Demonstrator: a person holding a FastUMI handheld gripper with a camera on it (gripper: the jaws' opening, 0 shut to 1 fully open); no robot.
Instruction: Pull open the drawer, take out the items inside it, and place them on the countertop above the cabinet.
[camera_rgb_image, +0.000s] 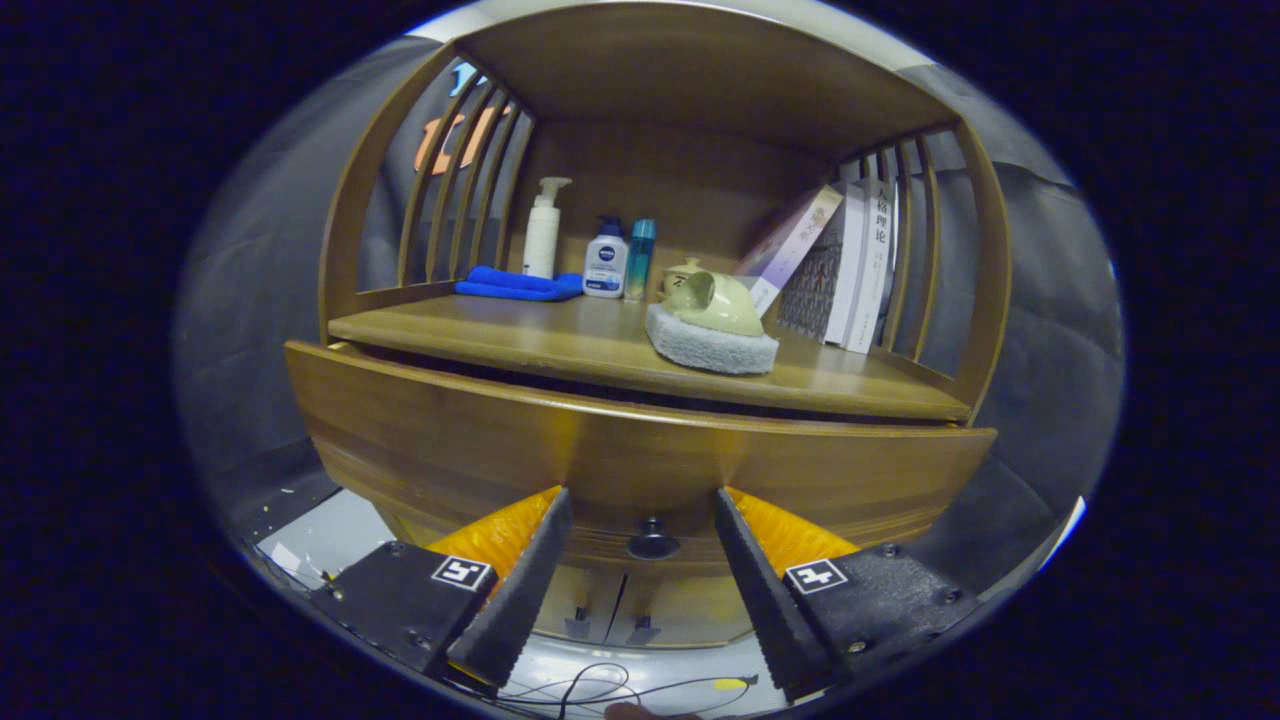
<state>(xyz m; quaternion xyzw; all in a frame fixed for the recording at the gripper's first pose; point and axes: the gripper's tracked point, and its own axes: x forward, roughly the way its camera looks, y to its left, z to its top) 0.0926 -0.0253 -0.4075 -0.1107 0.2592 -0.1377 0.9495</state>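
Observation:
A wooden cabinet fills the view, its broad drawer front (640, 455) right ahead of me. A small dark round knob (652, 543) sits low on that front, in the gap between my two fingers. My gripper (641, 492) is open, its fingertips (556, 500) right at the drawer front on either side of the knob, not pressing on it. A narrow dark gap runs between the drawer's top edge and the countertop (520, 335) above. What lies inside the drawer is hidden.
On the countertop stand a scrubbing brush with a grey pad (712, 325), a folded blue cloth (515, 285), a white pump bottle (543, 228), two smaller bottles (607, 260) and leaning books (850, 265). Slatted sides enclose the shelf. Cables (600, 685) lie on the floor below.

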